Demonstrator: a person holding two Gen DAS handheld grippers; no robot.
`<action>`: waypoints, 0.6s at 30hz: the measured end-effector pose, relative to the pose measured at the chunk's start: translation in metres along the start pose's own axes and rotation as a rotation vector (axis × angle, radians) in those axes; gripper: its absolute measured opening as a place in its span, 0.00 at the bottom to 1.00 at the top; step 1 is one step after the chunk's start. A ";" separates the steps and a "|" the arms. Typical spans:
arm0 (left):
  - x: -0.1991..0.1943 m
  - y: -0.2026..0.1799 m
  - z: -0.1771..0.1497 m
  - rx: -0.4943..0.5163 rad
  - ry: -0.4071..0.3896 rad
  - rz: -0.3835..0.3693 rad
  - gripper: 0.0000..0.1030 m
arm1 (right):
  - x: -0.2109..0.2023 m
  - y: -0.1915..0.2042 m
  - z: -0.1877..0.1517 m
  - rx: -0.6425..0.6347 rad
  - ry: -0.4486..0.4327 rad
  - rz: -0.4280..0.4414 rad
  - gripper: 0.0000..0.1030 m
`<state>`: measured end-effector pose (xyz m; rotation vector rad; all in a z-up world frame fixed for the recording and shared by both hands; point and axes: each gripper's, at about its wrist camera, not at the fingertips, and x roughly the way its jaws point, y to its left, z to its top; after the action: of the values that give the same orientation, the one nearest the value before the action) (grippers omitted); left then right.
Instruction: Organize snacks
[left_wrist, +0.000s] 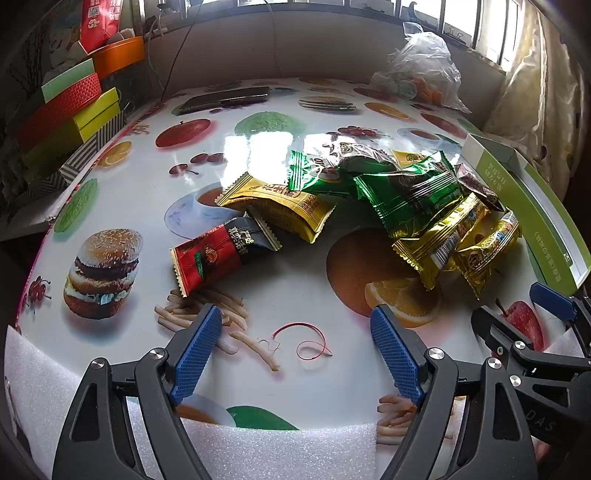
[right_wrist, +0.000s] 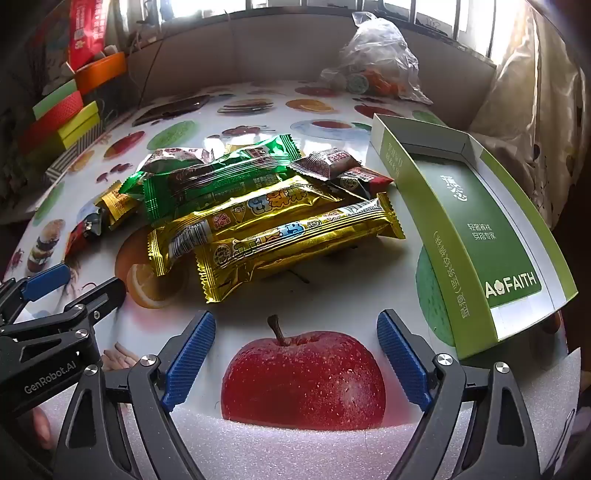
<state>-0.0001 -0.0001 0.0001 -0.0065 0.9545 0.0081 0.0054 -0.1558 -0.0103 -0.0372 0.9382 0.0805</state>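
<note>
A pile of wrapped snacks lies on the fruit-print table: two gold bars (right_wrist: 295, 236), green packets (right_wrist: 218, 177), a yellow packet (left_wrist: 277, 206) and a red-and-black packet (left_wrist: 221, 254) lying apart at the left. An open green-and-white box (right_wrist: 469, 221) lies to the right of the pile, empty. My left gripper (left_wrist: 295, 350) is open and empty, near the table's front edge, short of the red-and-black packet. My right gripper (right_wrist: 295, 354) is open and empty, in front of the gold bars; it also shows in the left wrist view (left_wrist: 517, 314).
Coloured boxes (left_wrist: 74, 103) are stacked at the left edge. A clear plastic bag (right_wrist: 376, 62) with items sits at the back. A dark phone (left_wrist: 229, 98) lies at the back left. White foam (right_wrist: 295, 450) pads the front edge. A red thread (left_wrist: 306, 339) lies near the left gripper.
</note>
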 end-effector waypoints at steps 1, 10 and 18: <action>0.000 0.000 0.000 0.000 0.000 0.001 0.81 | 0.000 0.000 0.000 0.001 0.000 0.001 0.87; -0.001 -0.003 -0.002 -0.008 0.000 0.007 0.81 | 0.000 -0.001 0.001 0.000 0.002 -0.002 0.87; 0.000 -0.001 0.000 -0.004 0.006 0.007 0.81 | -0.001 0.000 0.000 -0.002 -0.002 -0.004 0.87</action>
<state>-0.0003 -0.0012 0.0005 -0.0063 0.9609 0.0165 0.0053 -0.1558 -0.0095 -0.0405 0.9357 0.0776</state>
